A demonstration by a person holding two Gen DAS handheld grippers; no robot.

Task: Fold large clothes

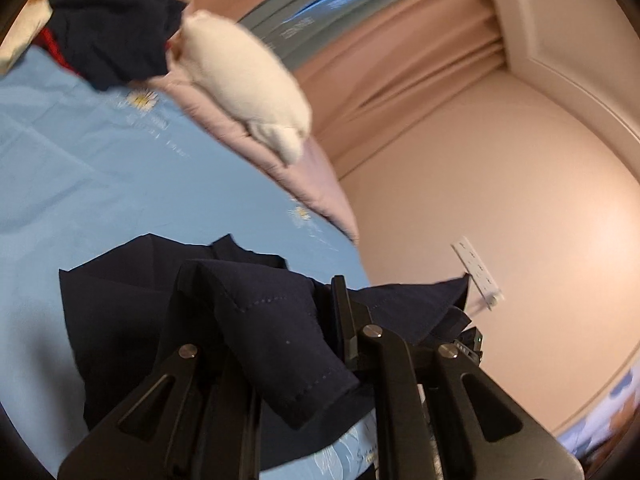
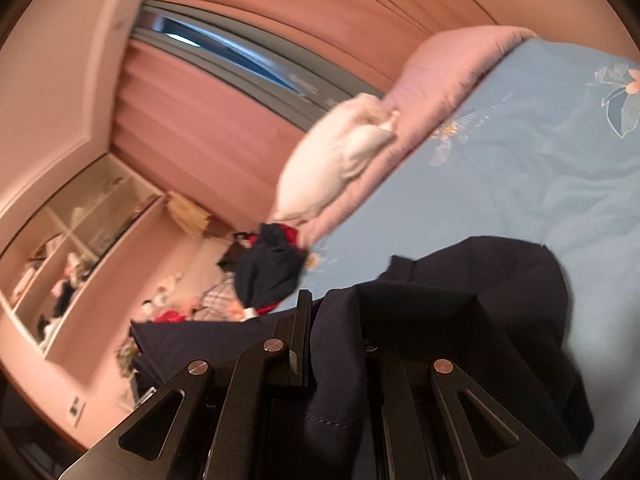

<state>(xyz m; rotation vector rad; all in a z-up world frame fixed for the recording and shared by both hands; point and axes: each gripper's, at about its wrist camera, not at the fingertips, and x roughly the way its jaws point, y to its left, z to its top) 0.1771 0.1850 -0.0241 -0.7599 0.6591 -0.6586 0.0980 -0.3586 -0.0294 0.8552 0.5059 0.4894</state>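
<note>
A dark navy garment [image 1: 120,312] lies partly spread on the light blue bedsheet [image 1: 80,152]. My left gripper [image 1: 272,296] is shut on a hemmed fold of it, and the cloth drapes over the left finger. From that grip a taut strip of the cloth runs right toward the wall. In the right wrist view my right gripper [image 2: 336,320] is shut on another part of the same navy garment [image 2: 500,292], whose cloth covers the right finger. The rest hangs down onto the blue bedsheet [image 2: 520,184].
A white pillow [image 1: 248,80] rests on a folded pink quilt [image 1: 316,184] at the bed's far side. A crumpled navy and red pile of clothes [image 1: 108,24] sits near the bed's corner. Pink curtains [image 2: 208,132], a wall socket [image 1: 478,272] and shelves [image 2: 80,232] surround the bed.
</note>
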